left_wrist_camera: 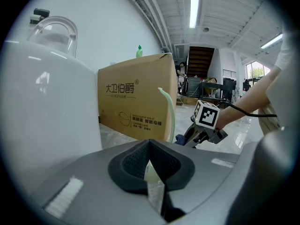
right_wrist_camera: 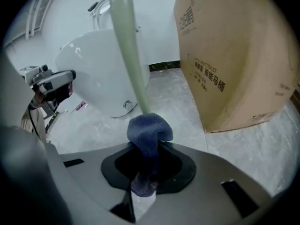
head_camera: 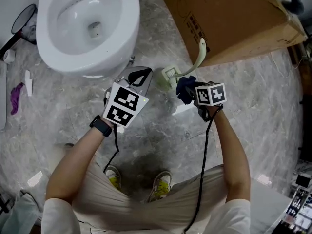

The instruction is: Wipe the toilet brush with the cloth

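The pale green toilet brush (head_camera: 199, 57) stands in its base (head_camera: 167, 77) on the marble floor, between the toilet and the box. Its curved handle (right_wrist_camera: 129, 50) rises in the right gripper view. My right gripper (head_camera: 189, 92) is shut on a dark blue cloth (right_wrist_camera: 149, 130), and the cloth's bunched end touches the lower handle. My left gripper (head_camera: 147, 75) is to the left of the base, and its jaws are shut on a pale green edge of that base (left_wrist_camera: 151, 172). In the left gripper view the handle (left_wrist_camera: 169, 118) and the right gripper (left_wrist_camera: 199, 132) show ahead.
A white toilet (head_camera: 87, 28) fills the upper left. A large cardboard box (head_camera: 234, 18) lies close behind the brush at the upper right. A purple scrap (head_camera: 16, 97) and white bits lie on the floor at left. The person's shoes (head_camera: 160, 185) are below.
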`<action>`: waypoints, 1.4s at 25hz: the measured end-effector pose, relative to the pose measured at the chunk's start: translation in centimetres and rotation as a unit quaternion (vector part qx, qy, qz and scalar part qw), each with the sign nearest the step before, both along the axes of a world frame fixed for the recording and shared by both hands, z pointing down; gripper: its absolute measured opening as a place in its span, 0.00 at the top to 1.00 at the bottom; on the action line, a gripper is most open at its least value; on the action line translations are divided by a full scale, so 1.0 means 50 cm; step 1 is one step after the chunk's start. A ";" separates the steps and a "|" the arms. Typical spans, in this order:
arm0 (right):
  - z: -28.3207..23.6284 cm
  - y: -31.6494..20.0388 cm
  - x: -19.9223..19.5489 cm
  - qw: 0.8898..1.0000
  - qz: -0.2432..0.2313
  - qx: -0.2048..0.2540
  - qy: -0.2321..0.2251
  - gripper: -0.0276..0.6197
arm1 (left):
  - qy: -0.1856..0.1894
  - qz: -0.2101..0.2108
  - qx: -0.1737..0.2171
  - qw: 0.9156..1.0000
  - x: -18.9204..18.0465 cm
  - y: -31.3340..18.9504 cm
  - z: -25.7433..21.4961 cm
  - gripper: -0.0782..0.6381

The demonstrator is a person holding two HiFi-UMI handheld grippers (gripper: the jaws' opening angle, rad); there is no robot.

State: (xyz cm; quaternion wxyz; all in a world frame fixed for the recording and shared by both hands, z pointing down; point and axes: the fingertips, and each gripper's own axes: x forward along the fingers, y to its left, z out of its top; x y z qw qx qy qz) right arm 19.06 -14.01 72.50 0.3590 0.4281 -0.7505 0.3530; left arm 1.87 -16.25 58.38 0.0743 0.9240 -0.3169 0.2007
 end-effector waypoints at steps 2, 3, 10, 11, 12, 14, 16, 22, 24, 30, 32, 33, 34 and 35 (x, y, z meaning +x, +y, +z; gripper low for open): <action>-0.031 -0.014 0.022 0.999 0.031 0.016 -0.021 0.85 | 0.007 0.001 0.000 1.000 0.006 -0.002 -0.005 0.89; -0.053 -0.023 0.028 0.998 0.048 0.028 -0.039 0.85 | 0.010 0.003 0.001 1.000 0.010 -0.002 -0.008 0.89; -0.242 -0.092 0.039 0.965 0.122 0.145 -0.181 0.85 | 0.009 0.016 0.001 1.000 0.026 0.003 -0.007 0.89; -0.254 -0.098 0.036 0.960 0.127 0.152 -0.197 0.85 | 0.008 0.016 0.000 1.000 0.023 0.003 -0.006 0.89; -0.260 -0.102 0.033 0.956 0.131 0.156 -0.209 0.85 | 0.007 0.015 0.000 1.000 0.020 0.002 -0.005 0.89; -0.255 -0.105 0.026 0.954 0.135 0.153 -0.219 0.85 | 0.005 0.010 -0.001 1.000 0.014 0.001 -0.004 0.89; -0.238 -0.104 0.018 0.957 0.130 0.145 -0.213 0.85 | 0.003 0.006 0.000 1.000 0.010 -0.001 -0.005 0.89; -0.167 -0.100 0.003 0.972 0.112 0.123 -0.165 0.85 | 0.001 0.001 0.002 1.000 -0.001 -0.002 -0.006 0.89; -0.137 -0.094 -0.007 0.979 0.097 0.111 -0.144 0.85 | -0.002 0.001 0.002 1.000 -0.003 -0.002 -0.002 0.89; -0.051 -0.069 -0.036 0.991 0.069 0.076 -0.090 0.85 | -0.003 -0.001 0.002 1.000 0.000 -0.008 0.002 0.89; -0.024 -0.057 -0.040 0.994 0.057 0.064 -0.069 0.85 | -0.004 0.002 0.001 1.000 0.002 -0.007 0.005 0.89; -0.012 -0.051 -0.042 0.995 0.050 0.058 -0.059 0.85 | -0.005 0.003 0.000 1.000 0.002 -0.006 0.007 0.89; -0.001 -0.046 -0.045 0.996 0.043 0.053 -0.051 0.85 | -0.005 0.003 -0.001 1.000 0.002 -0.006 0.009 0.89; 0.008 -0.042 -0.047 0.997 0.038 0.048 -0.045 0.85 | -0.006 0.002 -0.001 1.000 0.001 -0.007 0.010 0.89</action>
